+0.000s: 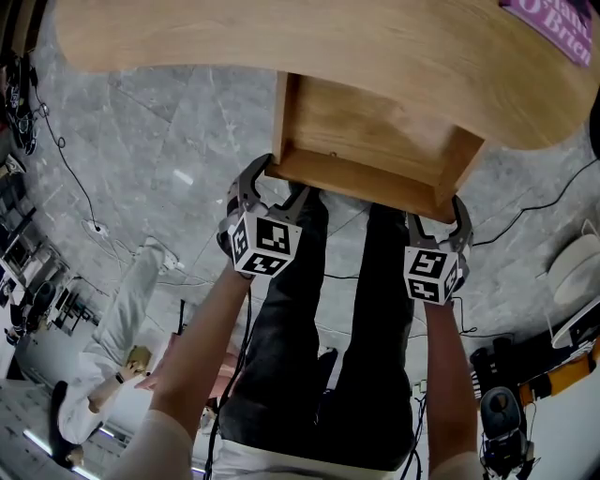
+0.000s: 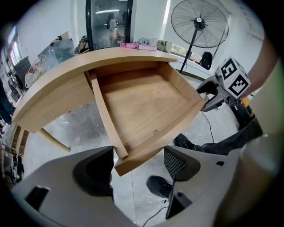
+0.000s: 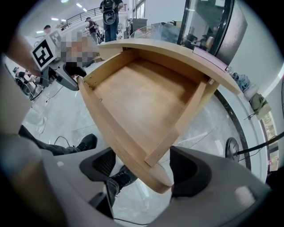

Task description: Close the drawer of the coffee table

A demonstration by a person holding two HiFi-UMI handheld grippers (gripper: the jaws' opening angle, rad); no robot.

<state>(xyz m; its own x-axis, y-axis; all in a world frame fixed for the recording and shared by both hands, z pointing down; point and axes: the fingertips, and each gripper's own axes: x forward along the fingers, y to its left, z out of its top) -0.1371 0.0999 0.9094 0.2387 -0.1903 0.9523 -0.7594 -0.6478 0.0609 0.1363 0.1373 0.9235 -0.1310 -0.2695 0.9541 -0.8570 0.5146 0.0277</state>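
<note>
The drawer stands pulled well out from under the near edge of the coffee table, its bare wooden bottom showing and its curved front panel towards the person. The left gripper sits at the left corner of that panel. In the left gripper view its jaws stand apart with the corner between them, close against one jaw, and no clear squeeze on the wood shows. The right gripper sits at the panel's right corner. Its own view shows the jaws wide apart astride the rounded panel end, which lies just beside one jaw. Both grippers point steeply down, marker cubes uppermost. A pink box lies at the far right corner of the tabletop. Below the drawer are the person's dark trousers over a grey marbled floor with thin black cables. A standing fan is behind the table.
</note>
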